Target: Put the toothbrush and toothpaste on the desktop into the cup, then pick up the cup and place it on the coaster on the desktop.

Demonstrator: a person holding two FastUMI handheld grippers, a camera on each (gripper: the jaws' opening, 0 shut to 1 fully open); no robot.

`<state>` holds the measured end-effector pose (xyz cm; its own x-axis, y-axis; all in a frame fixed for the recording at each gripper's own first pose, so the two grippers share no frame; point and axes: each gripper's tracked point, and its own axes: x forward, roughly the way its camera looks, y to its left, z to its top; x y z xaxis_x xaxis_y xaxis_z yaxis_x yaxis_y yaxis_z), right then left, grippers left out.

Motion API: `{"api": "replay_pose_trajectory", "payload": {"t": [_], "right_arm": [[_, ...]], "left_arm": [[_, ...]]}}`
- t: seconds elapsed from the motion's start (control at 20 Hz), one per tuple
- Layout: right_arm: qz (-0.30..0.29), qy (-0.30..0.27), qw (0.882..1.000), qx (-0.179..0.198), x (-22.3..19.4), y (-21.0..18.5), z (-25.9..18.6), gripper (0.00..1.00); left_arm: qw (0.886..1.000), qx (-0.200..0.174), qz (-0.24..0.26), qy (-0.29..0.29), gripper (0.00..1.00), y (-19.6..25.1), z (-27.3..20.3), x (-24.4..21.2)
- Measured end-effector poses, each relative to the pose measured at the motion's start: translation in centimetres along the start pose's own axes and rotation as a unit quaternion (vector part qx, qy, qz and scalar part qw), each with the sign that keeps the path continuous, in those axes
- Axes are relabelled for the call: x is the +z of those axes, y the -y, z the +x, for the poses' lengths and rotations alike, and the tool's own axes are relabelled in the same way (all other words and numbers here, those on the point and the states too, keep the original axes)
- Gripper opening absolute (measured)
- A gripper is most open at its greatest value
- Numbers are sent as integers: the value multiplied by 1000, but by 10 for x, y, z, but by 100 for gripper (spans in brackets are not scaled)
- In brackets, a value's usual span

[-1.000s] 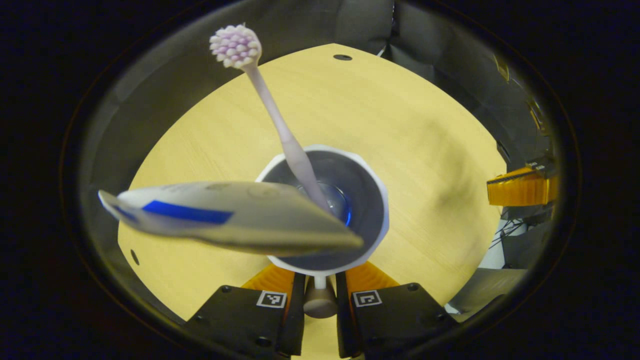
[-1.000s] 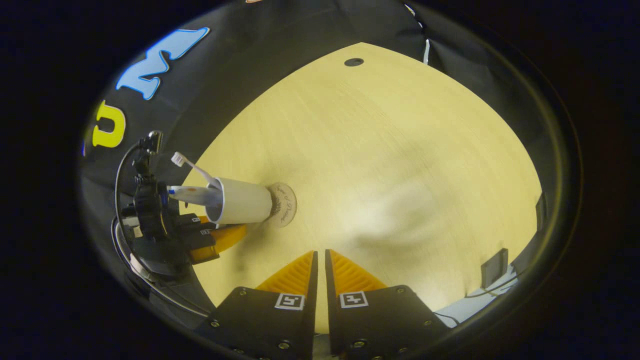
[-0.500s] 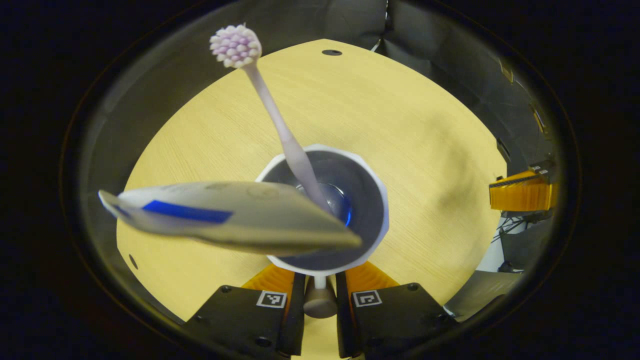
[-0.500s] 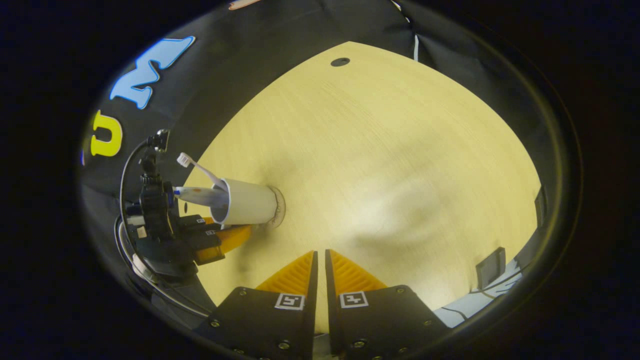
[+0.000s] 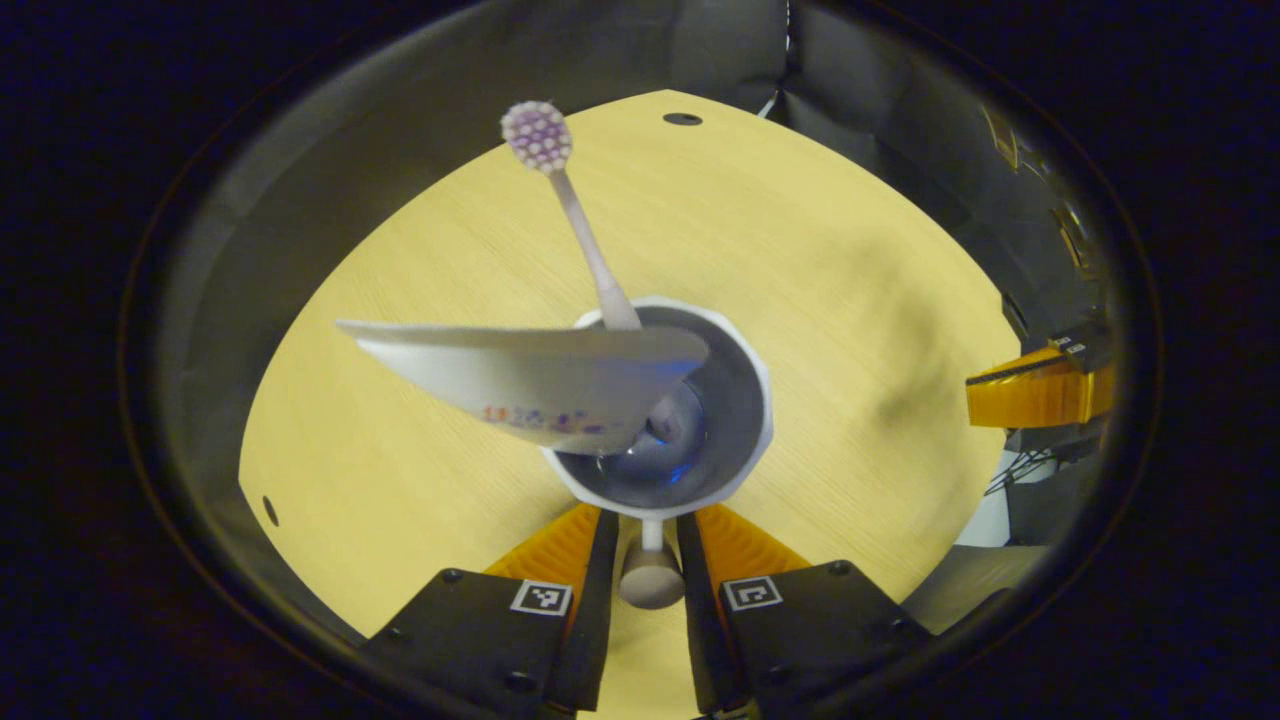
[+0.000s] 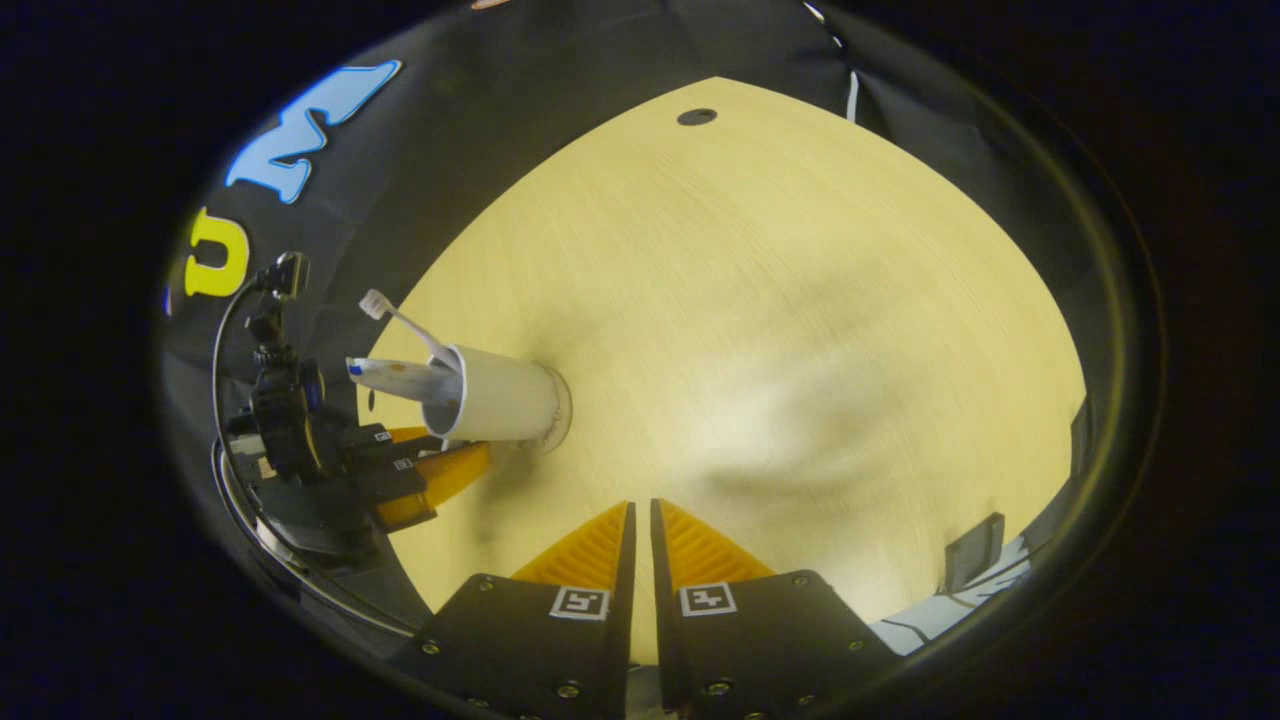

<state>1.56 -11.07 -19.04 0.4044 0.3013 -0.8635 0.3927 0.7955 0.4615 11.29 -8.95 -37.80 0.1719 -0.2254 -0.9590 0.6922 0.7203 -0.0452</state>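
White cup (image 5: 735, 455) standing upright on coaster (image 6: 562, 408), w/ pale toothbrush (image 5: 585, 240) leaning toward 11 o'clock and white toothpaste tube (image 5: 530, 375) tilting toward 9 o'clock inside it.

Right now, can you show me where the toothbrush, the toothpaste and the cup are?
toothbrush (image 5: 537, 137): left gripper view, on its bristly head.
toothpaste (image 5: 530, 378): left gripper view, on the middle of the flat tube.
cup (image 6: 505, 408): right gripper view, on its white outer wall.
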Motion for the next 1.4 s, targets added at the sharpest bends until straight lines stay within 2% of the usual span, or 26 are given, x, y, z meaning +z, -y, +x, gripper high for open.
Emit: {"api": "replay_pose_trajectory", "payload": {"t": [0.1,0.25,0.3,0.35,0.4,0.45,0.55,0.65,0.75,0.85,0.9,0.95,1.15,1.2,1.25,1.3,1.4], "right_arm": [[-11,9,1000,-1,6,0,-2,12],[-30,24,999,2,12,-4,-9,12],[-41,31,999,-2,14,-5,-11,11],[-56,38,998,-5,17,-7,-13,11],[-69,45,997,-5,19,-11,-16,11],[-81,53,995,-2,23,-15,-20,12],[-105,72,992,6,31,-28,-28,11],[-134,91,987,19,39,-46,-34,12],[-171,116,978,29,49,-61,-41,11],[-203,152,966,54,62,-82,-53,11],[-218,167,960,61,65,-90,-57,11],[-232,178,954,66,69,-97,-62,12],[-274,219,933,79,75,-116,-89,12],[-286,234,926,81,77,-120,-94,11],[-299,251,917,83,80,-126,-102,11],[-310,270,908,84,82,-132,-111,11],[-328,309,889,87,87,-142,-130,11]], "left_arm": [[1000,2,-12,9,40,2,-10,-5],[998,10,-44,44,40,0,-31,-6],[996,14,-57,64,36,-1,-41,-6],[994,17,-71,84,36,2,-50,-7],[991,18,-86,104,36,3,-61,-8],[987,20,-104,123,44,4,-70,-9],[977,21,-142,158,44,10,-90,-14],[965,37,-176,193,44,8,-117,-23],[947,59,-212,235,44,7,-146,-22],[922,82,-246,288,44,4,-177,-24],[908,96,-259,314,36,1,-199,-27],[895,112,-271,336,40,-4,-218,-32],[842,170,-316,402,42,-30,-275,-41],[829,183,-323,417,43,-35,-288,-44],[818,196,-328,430,39,-40,-302,-48],[808,211,-328,441,43,-40,-315,-52],[789,237,-323,466,41,-41,-342,-60]]}}
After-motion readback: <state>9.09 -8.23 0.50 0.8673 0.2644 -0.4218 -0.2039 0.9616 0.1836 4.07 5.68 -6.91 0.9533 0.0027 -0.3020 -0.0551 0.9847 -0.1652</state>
